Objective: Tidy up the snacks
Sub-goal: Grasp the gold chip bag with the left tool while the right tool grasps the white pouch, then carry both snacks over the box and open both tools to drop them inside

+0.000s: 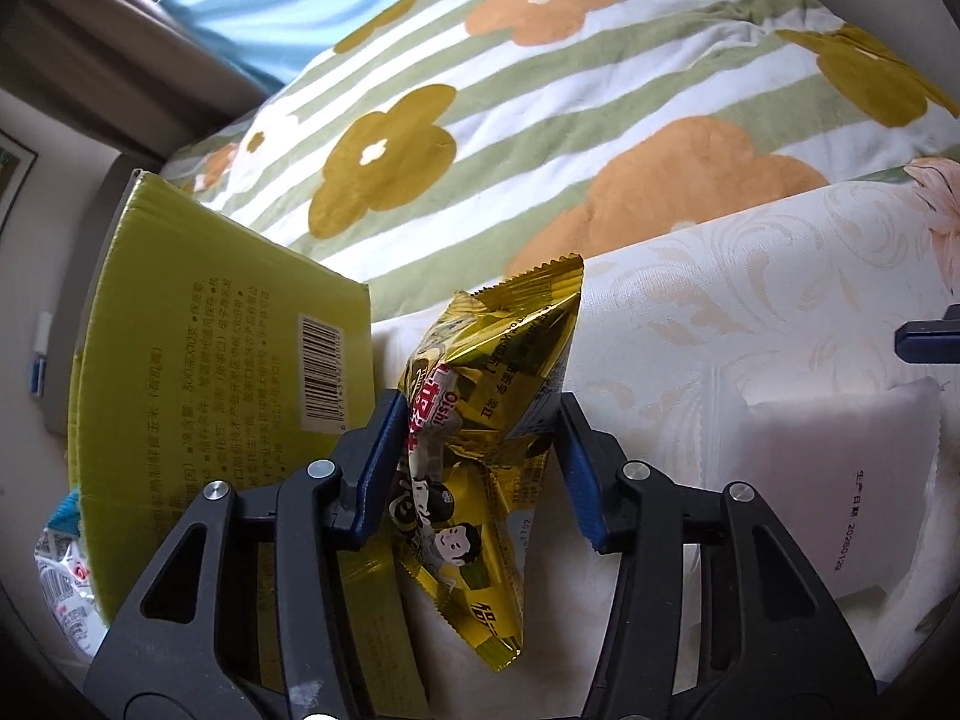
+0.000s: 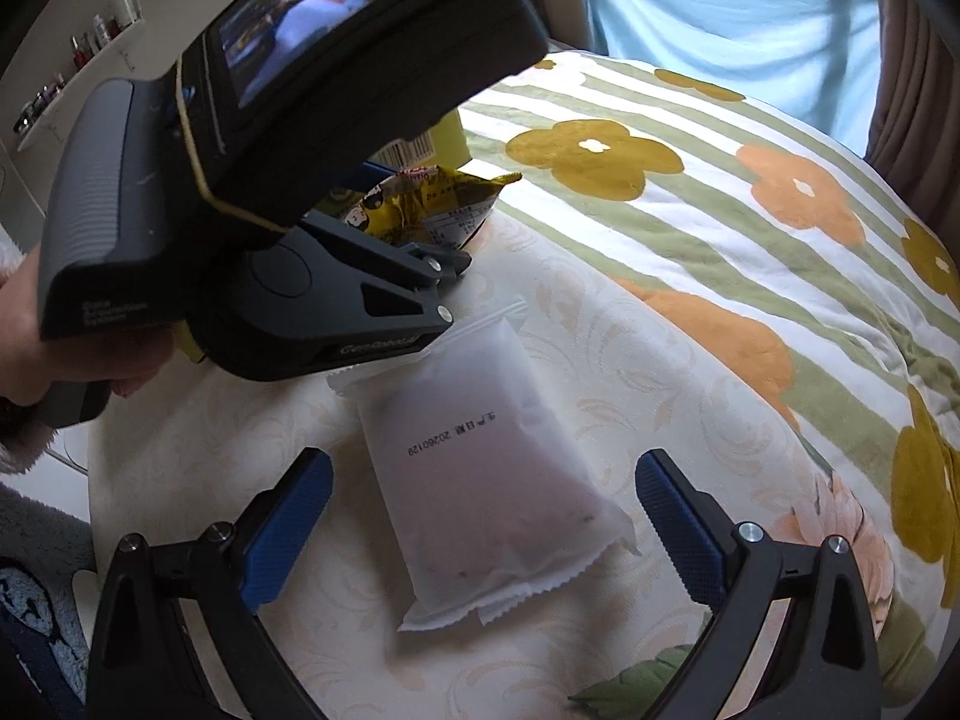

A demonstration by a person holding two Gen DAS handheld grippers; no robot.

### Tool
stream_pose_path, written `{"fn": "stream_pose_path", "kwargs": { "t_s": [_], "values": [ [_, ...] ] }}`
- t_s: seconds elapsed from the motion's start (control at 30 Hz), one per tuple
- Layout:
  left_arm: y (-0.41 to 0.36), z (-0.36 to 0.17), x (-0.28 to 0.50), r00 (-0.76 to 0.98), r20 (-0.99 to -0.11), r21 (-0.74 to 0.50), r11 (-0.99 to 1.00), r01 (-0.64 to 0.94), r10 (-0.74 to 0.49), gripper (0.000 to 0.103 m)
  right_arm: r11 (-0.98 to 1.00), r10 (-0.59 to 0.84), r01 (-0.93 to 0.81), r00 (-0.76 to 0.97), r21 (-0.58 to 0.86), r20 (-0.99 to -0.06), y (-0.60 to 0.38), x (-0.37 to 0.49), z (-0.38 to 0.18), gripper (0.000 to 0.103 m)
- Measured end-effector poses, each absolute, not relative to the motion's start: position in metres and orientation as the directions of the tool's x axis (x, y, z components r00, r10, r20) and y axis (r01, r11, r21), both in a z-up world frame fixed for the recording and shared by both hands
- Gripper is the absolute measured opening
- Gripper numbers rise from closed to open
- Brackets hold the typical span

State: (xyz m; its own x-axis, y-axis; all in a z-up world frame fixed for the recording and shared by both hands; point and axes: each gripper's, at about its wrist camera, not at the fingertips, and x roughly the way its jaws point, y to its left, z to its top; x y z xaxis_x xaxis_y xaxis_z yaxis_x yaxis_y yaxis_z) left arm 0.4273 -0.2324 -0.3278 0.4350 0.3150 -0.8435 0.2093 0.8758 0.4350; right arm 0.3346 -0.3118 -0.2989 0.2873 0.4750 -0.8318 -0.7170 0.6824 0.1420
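Note:
My left gripper (image 1: 477, 462) is shut on a gold snack bag (image 1: 480, 438), squeezing its middle just above the cream bedsheet, right beside a yellow-green cardboard box (image 1: 222, 360). The bag also shows in the right wrist view (image 2: 432, 204), partly hidden by the left gripper's body. My right gripper (image 2: 483, 516) is open, its fingers on either side of a frosted white snack packet (image 2: 480, 468) lying flat on the sheet. That packet also shows in the left wrist view (image 1: 840, 480).
A striped quilt with orange and olive flowers (image 1: 540, 120) is bunched behind the snacks. A blue curtain (image 2: 720, 6) hangs at the window. More wrappers (image 1: 60, 576) lie by the box's near left side. A wall shelf with small bottles (image 2: 78, 66) is far left.

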Motion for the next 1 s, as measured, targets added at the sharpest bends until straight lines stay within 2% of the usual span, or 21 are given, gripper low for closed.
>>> {"fn": "stream_pose_path", "kwargs": {
  "t_s": [0.17, 0.2, 0.3, 0.4, 0.53, 0.73, 1.0],
  "values": [
    [-0.232, -0.327, 0.426, 0.437, -0.846, 0.432, 0.874, 0.224, 0.306, 0.046, 0.657, 0.424, -0.75, 0.294, 0.068, -0.856, -0.302, 0.336, -0.305, 0.1],
    [-0.232, -0.326, 0.425, 0.438, -0.847, 0.429, 0.874, 0.226, 0.303, 0.046, 0.649, 0.416, -0.759, 0.296, 0.052, -0.86, -0.299, 0.335, -0.306, 0.098],
    [-0.231, -0.324, 0.424, 0.44, -0.849, 0.42, 0.878, 0.228, 0.292, 0.046, 0.63, 0.374, -0.777, 0.308, -0.005, -0.875, -0.293, 0.332, -0.312, 0.076],
    [-0.231, -0.321, 0.421, 0.446, -0.849, 0.414, 0.881, 0.229, 0.283, 0.045, 0.621, 0.355, -0.782, 0.329, -0.043, -0.875, -0.293, 0.33, -0.312, 0.069],
    [-0.235, -0.314, 0.416, 0.46, -0.848, 0.402, 0.884, 0.238, 0.262, 0.042, 0.639, 0.341, -0.768, 0.34, -0.049, -0.876, -0.298, 0.326, -0.311, 0.066],
    [-0.244, -0.297, 0.406, 0.49, -0.844, 0.377, 0.892, 0.25, 0.219, 0.041, 0.724, 0.357, -0.69, 0.352, 0.018, -0.865, -0.315, 0.319, -0.299, 0.065],
    [-0.251, -0.254, 0.381, 0.56, -0.815, 0.328, 0.915, 0.236, 0.148, 0.04, 0.806, 0.346, -0.591, 0.442, 0.021, -0.828, -0.336, 0.305, -0.259, 0.064]
  ]
}}
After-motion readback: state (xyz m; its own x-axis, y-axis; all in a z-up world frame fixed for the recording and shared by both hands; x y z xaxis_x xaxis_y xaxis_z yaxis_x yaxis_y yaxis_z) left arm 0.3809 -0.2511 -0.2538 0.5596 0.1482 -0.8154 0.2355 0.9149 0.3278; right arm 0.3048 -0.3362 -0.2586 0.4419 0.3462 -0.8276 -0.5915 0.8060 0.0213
